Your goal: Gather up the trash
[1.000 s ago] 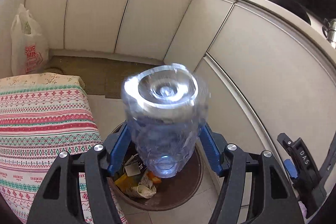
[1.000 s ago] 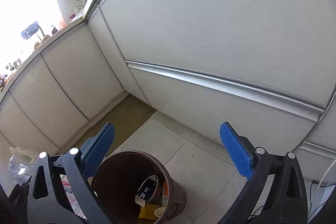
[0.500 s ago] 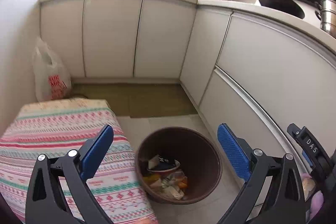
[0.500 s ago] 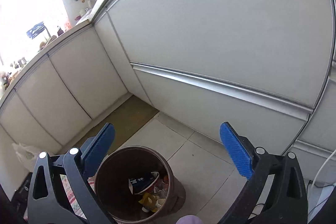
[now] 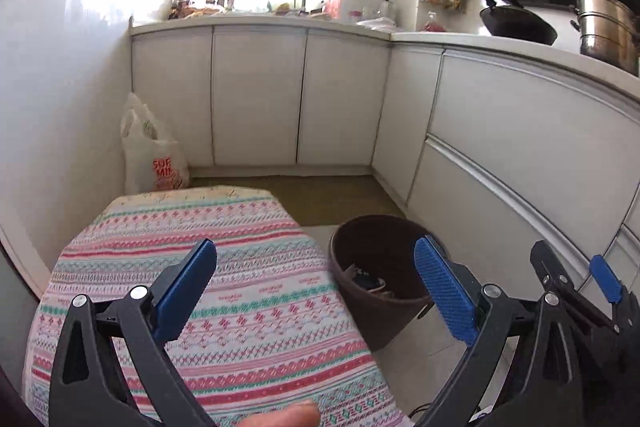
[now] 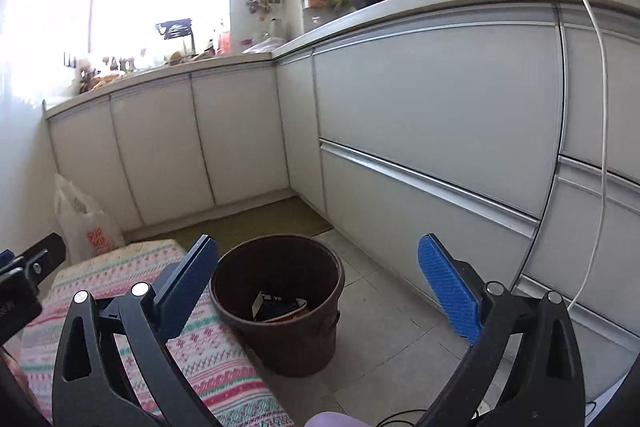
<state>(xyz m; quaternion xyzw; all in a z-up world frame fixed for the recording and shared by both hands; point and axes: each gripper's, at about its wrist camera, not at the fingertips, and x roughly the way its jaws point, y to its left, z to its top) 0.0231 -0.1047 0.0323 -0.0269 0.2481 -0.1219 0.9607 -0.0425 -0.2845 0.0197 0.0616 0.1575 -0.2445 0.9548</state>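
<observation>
Left wrist view: the left tongs (image 5: 316,291) stood wide apart and empty above the patterned tabletop (image 5: 248,291), with the brown trash bin (image 5: 376,267) on the floor just beside it, scraps inside. Right wrist view: the right tongs (image 6: 318,293) also gaped empty over that bin (image 6: 280,303), near white cabinets (image 6: 436,115).

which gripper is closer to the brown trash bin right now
Right, as far as the views show. The right gripper is open, with the brown trash bin between its fingers, just ahead. The left gripper sits over the patterned cloth, the bin off toward its right finger.
</observation>
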